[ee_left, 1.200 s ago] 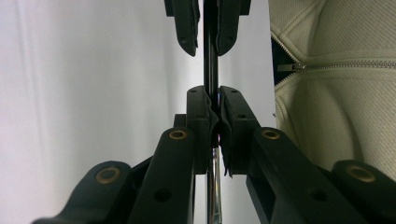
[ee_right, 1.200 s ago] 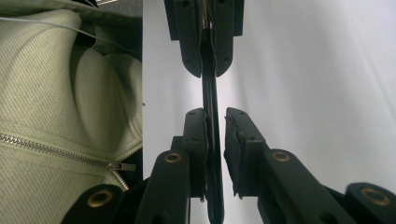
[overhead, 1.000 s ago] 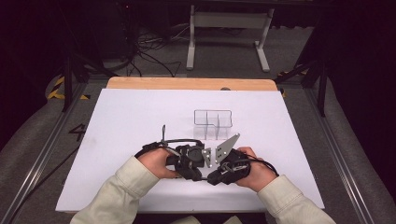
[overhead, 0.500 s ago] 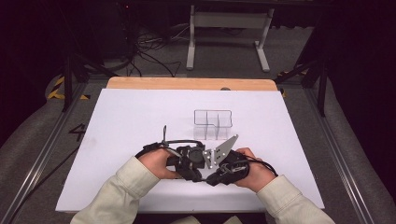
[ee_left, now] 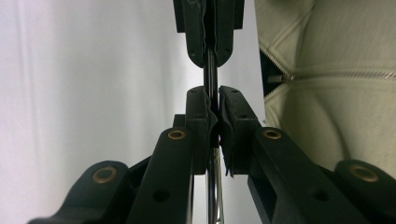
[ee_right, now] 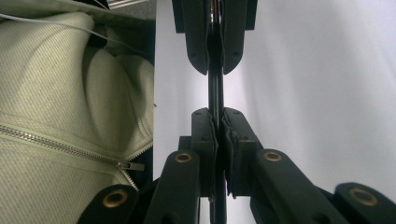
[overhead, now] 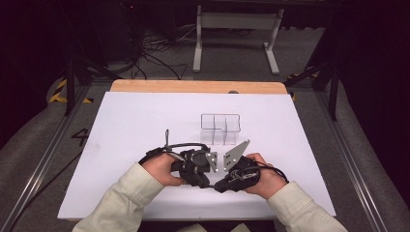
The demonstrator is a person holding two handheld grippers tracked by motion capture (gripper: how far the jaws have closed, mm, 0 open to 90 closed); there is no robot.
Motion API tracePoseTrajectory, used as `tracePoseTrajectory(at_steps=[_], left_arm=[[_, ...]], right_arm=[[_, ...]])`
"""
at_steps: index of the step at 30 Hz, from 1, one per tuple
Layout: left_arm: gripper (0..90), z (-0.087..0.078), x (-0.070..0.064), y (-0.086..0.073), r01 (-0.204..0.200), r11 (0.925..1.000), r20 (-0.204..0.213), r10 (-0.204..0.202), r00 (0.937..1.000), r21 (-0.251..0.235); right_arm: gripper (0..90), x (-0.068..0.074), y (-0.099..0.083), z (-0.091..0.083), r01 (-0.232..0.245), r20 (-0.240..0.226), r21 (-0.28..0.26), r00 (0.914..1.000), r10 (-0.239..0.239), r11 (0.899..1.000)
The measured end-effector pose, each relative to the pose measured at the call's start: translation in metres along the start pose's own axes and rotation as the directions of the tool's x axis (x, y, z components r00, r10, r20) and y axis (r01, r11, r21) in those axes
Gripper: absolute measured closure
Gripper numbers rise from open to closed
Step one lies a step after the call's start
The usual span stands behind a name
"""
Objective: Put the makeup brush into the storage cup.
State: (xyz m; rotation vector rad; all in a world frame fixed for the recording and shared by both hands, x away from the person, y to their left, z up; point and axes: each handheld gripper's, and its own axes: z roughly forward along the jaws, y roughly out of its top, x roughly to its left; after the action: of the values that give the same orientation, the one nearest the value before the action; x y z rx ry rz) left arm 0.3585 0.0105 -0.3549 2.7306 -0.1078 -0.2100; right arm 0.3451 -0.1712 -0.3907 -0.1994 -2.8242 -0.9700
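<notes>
Black thin rod [ee_left: 210, 79] clamped between both tongs, spanning short gap from one to other. Left tongs [ee_left: 213, 116] clenched on rod near one end; right tongs [ee_right: 219, 126] clenched on other end, facing left tongs tip to tip. Metal part of rod [ee_left: 214, 196] runs back under left tongs. Clear plastic divided box [overhead: 220, 128] near, just beyond tongs on white table [overhead: 130, 121]. Cream jacket [ee_right: 70, 116] close beside.

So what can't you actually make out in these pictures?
- The thin rod: both ends hidden inside the left tongs and right tongs; what it is stays unclear.
- High view: the rod is covered by both hands and the tongs' bodies.
- The clear divided box: too small to tell whether anything lies inside.
</notes>
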Motion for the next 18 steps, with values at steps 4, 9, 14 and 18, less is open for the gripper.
tracePoseTrajectory(at_steps=[4, 9, 14, 18], left_arm=[[66.8, -0.015, 0.001, -0.009, 0.054, 0.9920, -0.021, -0.057, 0.9982, -0.114], [55.3, -0.031, 0.001, -0.024, 0.090, 0.9726, -0.040, -0.101, 0.9941, -0.214], [49.7, -0.045, -0.002, -0.042, 0.137, 0.9434, -0.032, -0.154, 0.9876, -0.302], [43.8, -0.052, -0.012, -0.050, 0.096, 0.9379, -0.083, -0.131, 0.9879, -0.333]], right_arm=[[84.5, 0.001, 0.000, -0.002, -0.001, -0.006, -0.006, 1.0000, 0.001, 1.000], [84.5, 0.000, -0.001, -0.006, 0.004, 0.014, -0.038, 0.9999, -0.004, 0.999], [84.5, -0.003, -0.003, -0.014, 0.006, 0.047, -0.087, 0.9989, -0.002, 0.996], [84.4, -0.007, -0.004, -0.022, 0.001, 0.094, -0.140, 0.9955, 0.012, 0.990]])
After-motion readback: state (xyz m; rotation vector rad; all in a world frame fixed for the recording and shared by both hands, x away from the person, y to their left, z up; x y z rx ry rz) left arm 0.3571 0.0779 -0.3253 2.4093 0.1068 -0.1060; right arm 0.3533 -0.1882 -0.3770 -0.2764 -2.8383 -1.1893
